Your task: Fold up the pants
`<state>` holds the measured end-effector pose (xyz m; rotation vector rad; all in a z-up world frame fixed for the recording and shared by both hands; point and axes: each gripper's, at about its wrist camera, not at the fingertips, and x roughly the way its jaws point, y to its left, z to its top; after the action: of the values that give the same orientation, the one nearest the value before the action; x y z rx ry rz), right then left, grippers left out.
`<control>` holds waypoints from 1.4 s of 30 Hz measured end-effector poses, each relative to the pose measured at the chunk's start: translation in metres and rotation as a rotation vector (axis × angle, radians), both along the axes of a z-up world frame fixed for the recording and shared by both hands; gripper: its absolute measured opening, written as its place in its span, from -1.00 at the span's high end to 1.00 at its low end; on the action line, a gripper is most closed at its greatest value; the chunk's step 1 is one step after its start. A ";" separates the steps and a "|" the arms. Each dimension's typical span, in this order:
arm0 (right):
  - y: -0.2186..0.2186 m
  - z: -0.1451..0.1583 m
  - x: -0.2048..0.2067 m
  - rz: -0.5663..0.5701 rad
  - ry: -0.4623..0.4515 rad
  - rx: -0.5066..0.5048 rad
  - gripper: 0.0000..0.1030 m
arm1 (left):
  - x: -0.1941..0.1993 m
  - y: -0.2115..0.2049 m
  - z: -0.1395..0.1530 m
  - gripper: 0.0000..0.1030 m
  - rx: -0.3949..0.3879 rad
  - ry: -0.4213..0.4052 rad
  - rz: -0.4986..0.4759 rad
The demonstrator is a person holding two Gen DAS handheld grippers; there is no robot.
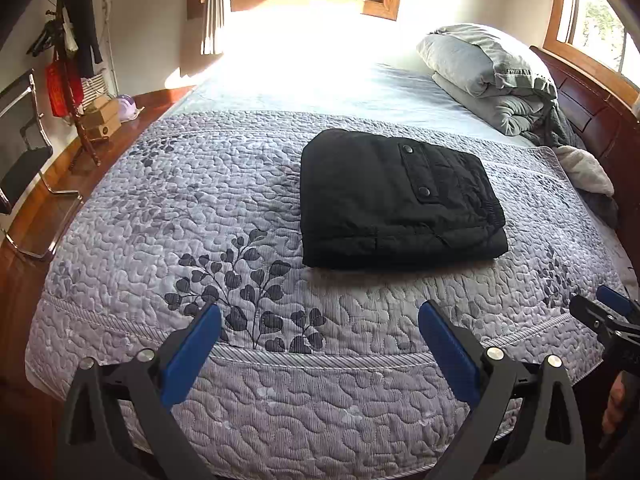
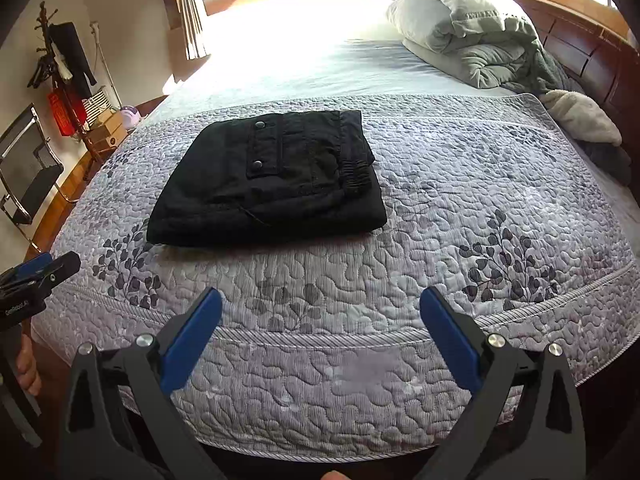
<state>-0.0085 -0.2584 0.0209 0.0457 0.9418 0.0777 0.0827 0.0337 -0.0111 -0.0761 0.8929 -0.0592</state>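
Note:
Black pants (image 1: 396,200) lie folded into a compact rectangle on the quilted grey bedspread (image 1: 200,200), with a snap pocket flap on top. They also show in the right wrist view (image 2: 268,184), left of centre. My left gripper (image 1: 320,320) is open and empty, held above the near edge of the bed, well short of the pants. My right gripper (image 2: 320,312) is open and empty too, also back from the pants. The right gripper's tip shows at the right edge of the left wrist view (image 1: 608,312); the left gripper's tip shows at the left edge of the right wrist view (image 2: 40,272).
Grey pillows and a bunched duvet (image 1: 488,76) lie at the head of the bed by the wooden headboard (image 1: 592,120). A coat stand (image 1: 68,64), boxes (image 1: 100,120) and a black chair (image 1: 20,152) stand on the wooden floor at left. Bright windows lie beyond.

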 end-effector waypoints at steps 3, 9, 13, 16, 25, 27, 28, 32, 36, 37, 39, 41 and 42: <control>-0.001 0.006 -0.003 0.006 -0.012 0.005 -0.92 | -0.002 -0.002 -0.001 -0.93 0.004 0.001 -0.004; -0.002 0.006 -0.006 0.003 -0.009 0.011 -0.92 | -0.004 -0.005 0.001 -0.93 0.003 -0.004 -0.009; -0.004 0.005 -0.006 -0.001 -0.006 0.023 -0.92 | -0.005 -0.009 0.006 -0.93 0.013 -0.016 -0.019; -0.003 0.005 -0.006 -0.001 -0.005 0.024 -0.92 | -0.006 -0.011 0.010 -0.93 0.018 -0.024 -0.024; -0.001 0.002 -0.003 0.007 -0.002 0.029 -0.92 | -0.005 -0.014 0.012 -0.93 0.010 -0.024 -0.040; -0.001 0.001 -0.003 0.006 0.000 0.030 -0.92 | -0.004 -0.015 0.011 -0.93 0.010 -0.021 -0.041; -0.002 0.001 -0.003 0.005 -0.001 0.030 -0.92 | -0.004 -0.015 0.011 -0.93 0.011 -0.022 -0.040; -0.003 0.002 -0.002 -0.001 -0.004 0.030 -0.92 | -0.004 -0.016 0.011 -0.93 0.013 -0.023 -0.042; -0.006 0.002 -0.002 -0.007 -0.003 0.029 -0.93 | -0.003 -0.016 0.011 -0.93 0.015 -0.022 -0.045; -0.006 0.002 -0.002 -0.008 -0.003 0.029 -0.93 | -0.003 -0.017 0.011 -0.93 0.016 -0.022 -0.046; -0.007 0.001 -0.002 -0.008 -0.003 0.029 -0.93 | -0.003 -0.017 0.011 -0.93 0.015 -0.019 -0.048; -0.006 0.001 -0.001 -0.007 -0.002 0.028 -0.93 | -0.003 -0.016 0.011 -0.93 0.016 -0.022 -0.047; -0.007 0.002 -0.001 -0.006 -0.002 0.028 -0.93 | -0.003 -0.016 0.011 -0.93 0.017 -0.021 -0.045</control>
<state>-0.0096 -0.2651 0.0226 0.0747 0.9383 0.0851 0.0795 0.0175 0.0002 -0.0393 0.8742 -0.0938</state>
